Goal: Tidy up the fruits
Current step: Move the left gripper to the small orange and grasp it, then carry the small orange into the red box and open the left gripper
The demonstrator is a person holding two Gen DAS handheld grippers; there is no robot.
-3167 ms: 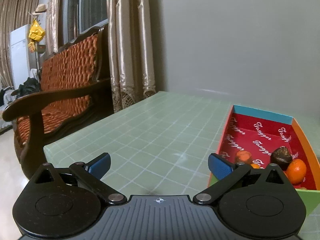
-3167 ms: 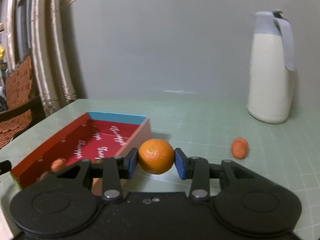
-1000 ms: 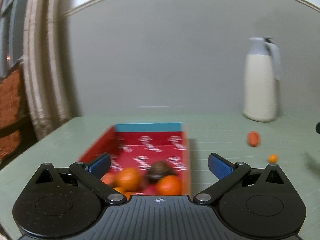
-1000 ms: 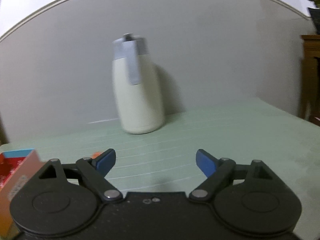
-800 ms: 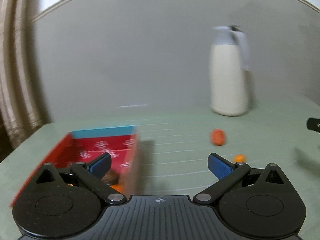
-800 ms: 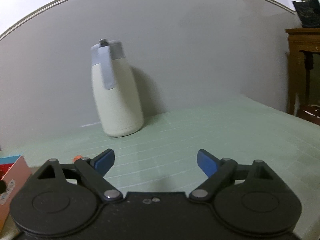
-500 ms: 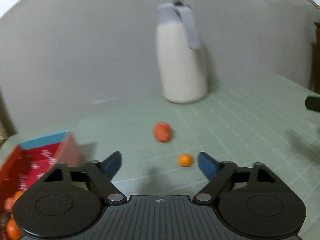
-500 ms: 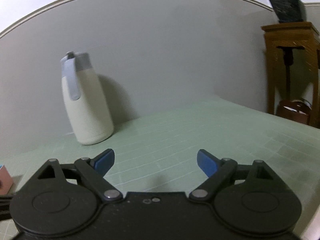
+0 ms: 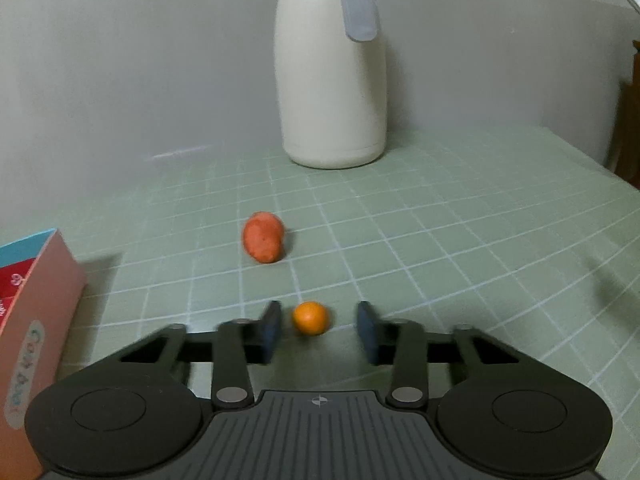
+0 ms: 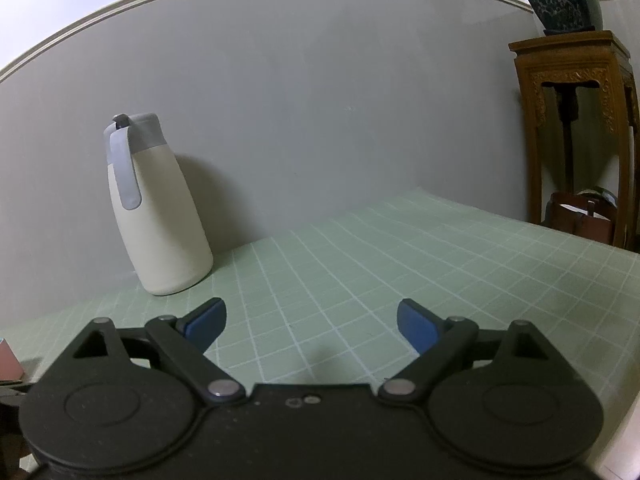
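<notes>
A small orange fruit (image 9: 311,317) lies on the green gridded table between the blue pads of my left gripper (image 9: 320,330). Its jaws are closing. The left pad is almost at the fruit and a gap remains on the right, so neither presses on it. A larger red-orange oval fruit (image 9: 262,242) lies on the table a little farther back and to the left. The fruit box (image 9: 36,280), pink outside and red inside, shows only its corner at the left edge. My right gripper (image 10: 310,316) hovers over bare table, jaws opening, nothing between them.
A cream thermos jug with a grey lid (image 9: 332,80) stands by the grey wall behind the fruits; the right wrist view has the same jug (image 10: 156,216) at left. A carved wooden stand (image 10: 576,128) with a plant pot stands past the table's right edge.
The left wrist view swung from the box to the loose fruits and dropped closer. Its jaws narrowed around the small orange fruit. The right wrist view turned away from the box.
</notes>
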